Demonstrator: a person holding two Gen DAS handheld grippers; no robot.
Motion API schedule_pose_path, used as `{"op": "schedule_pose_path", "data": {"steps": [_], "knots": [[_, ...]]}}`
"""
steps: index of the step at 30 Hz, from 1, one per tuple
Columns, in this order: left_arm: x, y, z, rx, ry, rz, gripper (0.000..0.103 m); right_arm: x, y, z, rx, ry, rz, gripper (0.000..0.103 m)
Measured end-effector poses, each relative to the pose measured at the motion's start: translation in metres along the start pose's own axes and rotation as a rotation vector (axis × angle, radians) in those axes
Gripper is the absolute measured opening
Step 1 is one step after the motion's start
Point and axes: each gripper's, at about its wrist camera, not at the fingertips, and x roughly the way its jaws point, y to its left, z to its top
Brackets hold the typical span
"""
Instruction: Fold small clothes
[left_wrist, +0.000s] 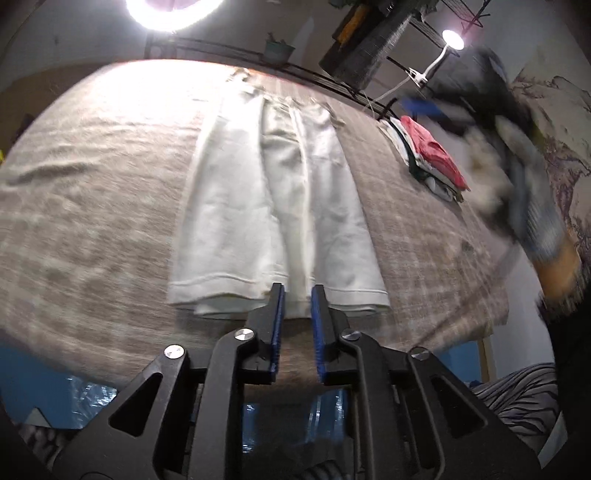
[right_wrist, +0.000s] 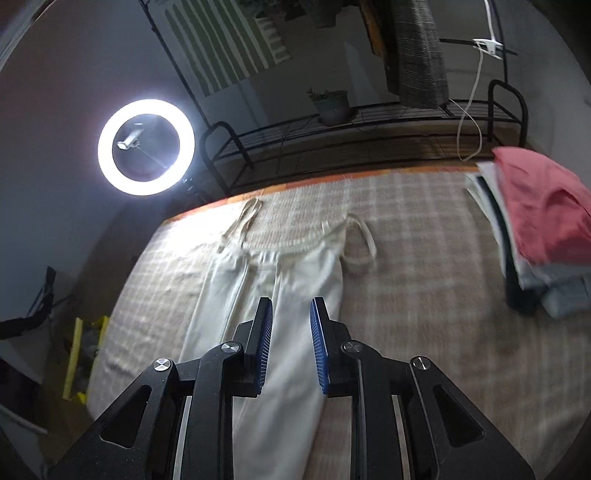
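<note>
A white strappy garment (left_wrist: 273, 199) lies flat on the checked beige cloth (left_wrist: 92, 221), hem toward me, its two side edges folded inward over the middle. My left gripper (left_wrist: 297, 291) is open and empty, its fingertips just above the hem's middle. In the right wrist view the same garment (right_wrist: 280, 295) runs away from me, thin straps (right_wrist: 364, 245) at the far end. My right gripper (right_wrist: 291, 306) is open and empty above the garment's middle. The right gripper shows only as a blur at the right of the left wrist view (left_wrist: 517, 173).
A stack of folded clothes with a red piece on top (right_wrist: 535, 221) sits at the right on the cloth, also in the left wrist view (left_wrist: 436, 155). A black metal rack (right_wrist: 351, 140) with a plant pot stands behind. A ring light (right_wrist: 146, 147) glows at the far left.
</note>
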Motion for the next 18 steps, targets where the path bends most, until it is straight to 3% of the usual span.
{"op": "schedule_pose_path", "data": {"steps": [4, 9, 11, 14, 18], "knots": [[-0.014, 0.026, 0.011, -0.023, 0.007, 0.039, 0.027, -0.038, -0.011, -0.064, 0.015, 0.069, 0.000, 0.019], [-0.010, 0.059, 0.025, -0.047, 0.074, 0.077, 0.028, -0.047, -0.022, -0.140, 0.046, 0.197, 0.013, 0.019], [0.001, 0.071, 0.028, -0.085, 0.114, 0.062, 0.028, -0.042, -0.023, -0.162, 0.045, 0.242, 0.026, 0.021], [0.013, 0.090, 0.024, -0.157, 0.151, 0.026, 0.028, -0.035, -0.027, -0.185, 0.054, 0.266, 0.048, 0.042], [0.032, 0.107, 0.016, -0.298, 0.233, -0.078, 0.028, -0.024, -0.035, -0.203, 0.126, 0.288, 0.138, 0.042]]}}
